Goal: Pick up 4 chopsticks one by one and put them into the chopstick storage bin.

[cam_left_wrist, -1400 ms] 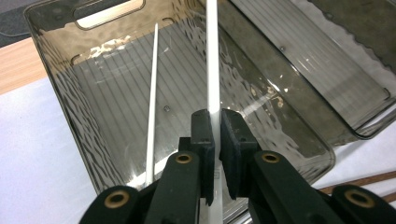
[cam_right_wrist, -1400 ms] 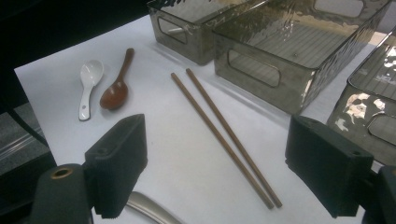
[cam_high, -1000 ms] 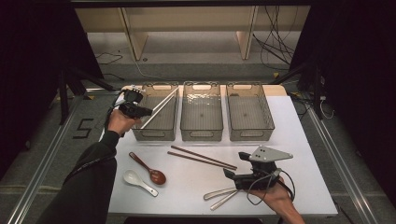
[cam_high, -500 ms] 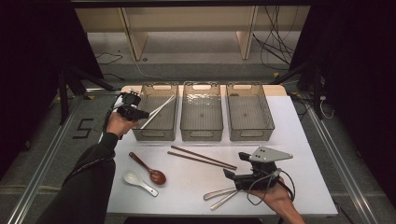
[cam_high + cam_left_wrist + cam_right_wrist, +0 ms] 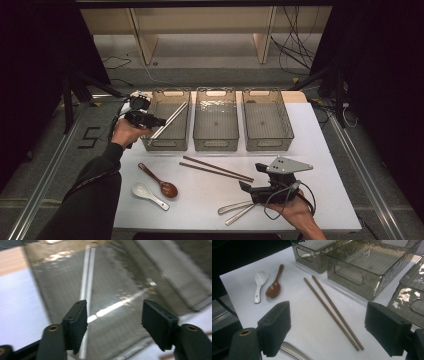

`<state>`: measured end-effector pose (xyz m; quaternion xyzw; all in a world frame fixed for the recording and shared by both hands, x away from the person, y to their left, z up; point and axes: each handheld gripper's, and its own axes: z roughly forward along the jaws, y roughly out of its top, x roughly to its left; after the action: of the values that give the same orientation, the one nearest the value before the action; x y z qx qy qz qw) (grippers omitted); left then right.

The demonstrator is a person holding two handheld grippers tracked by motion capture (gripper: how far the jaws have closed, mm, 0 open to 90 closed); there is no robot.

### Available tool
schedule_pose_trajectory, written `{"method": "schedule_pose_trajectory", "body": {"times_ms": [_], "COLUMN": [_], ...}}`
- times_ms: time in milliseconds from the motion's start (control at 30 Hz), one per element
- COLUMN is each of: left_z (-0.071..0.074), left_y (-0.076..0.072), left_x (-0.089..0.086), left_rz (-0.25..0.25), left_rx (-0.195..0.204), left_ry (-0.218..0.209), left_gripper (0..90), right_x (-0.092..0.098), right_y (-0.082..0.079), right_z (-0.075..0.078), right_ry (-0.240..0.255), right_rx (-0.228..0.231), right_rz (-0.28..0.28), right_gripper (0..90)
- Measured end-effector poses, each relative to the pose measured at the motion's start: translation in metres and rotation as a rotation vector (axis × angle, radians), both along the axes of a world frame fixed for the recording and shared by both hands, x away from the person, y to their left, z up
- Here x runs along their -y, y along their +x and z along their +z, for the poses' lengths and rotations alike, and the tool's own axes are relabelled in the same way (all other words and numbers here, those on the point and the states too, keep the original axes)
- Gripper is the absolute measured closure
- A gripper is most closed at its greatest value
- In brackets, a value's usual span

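Note:
My left gripper hovers over the left smoky plastic bin. Its jaws have just been opening and now stand open with nothing between them. A pair of silver chopsticks lies slanted inside that bin, and in the left gripper view these chopsticks run past the left jaw. My right gripper rests open near the table's front edge. Two brown chopsticks lie on the white table ahead of its jaws.
A middle bin and a right bin stand beside the left one. A brown wooden spoon and a white spoon lie front left. Two metal utensils lie under the right gripper. The white table has bare room at right.
The left jaws have gone from shut on the silver chopsticks to open, and the chopsticks now rest in the left bin. The right gripper has not moved.

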<state>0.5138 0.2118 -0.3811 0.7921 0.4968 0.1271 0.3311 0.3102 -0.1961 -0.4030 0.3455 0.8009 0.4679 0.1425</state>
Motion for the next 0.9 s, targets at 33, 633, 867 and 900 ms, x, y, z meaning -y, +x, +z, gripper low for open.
{"method": "schedule_pose_trajectory", "body": {"times_ms": [33, 633, 867, 900], "left_z": [0.002, 0.014, 0.009, 0.009], "left_y": [-0.003, -0.063, -0.075, -0.077], "left_x": [0.001, 0.023, 0.032, 0.034], "left_rz": [-0.013, -0.191, -0.251, -0.253], "left_rx": [0.005, 0.101, 0.108, 0.113], "left_ry": [-0.005, -0.050, -0.026, -0.034], "left_gripper": [34.9, 23.4, 21.5, 21.5], "right_x": [0.000, -0.001, -0.001, -0.001], "right_y": [0.000, 0.000, 0.002, 0.003], "right_z": [0.000, 0.000, 0.000, 0.000], "right_ry": [0.000, -0.008, -0.015, -0.015], "right_rx": [0.000, 0.001, -0.006, -0.011], "right_rz": [-0.001, 0.001, 0.002, 0.004], "right_gripper": [21.8, 22.1, 22.3, 22.3]}}
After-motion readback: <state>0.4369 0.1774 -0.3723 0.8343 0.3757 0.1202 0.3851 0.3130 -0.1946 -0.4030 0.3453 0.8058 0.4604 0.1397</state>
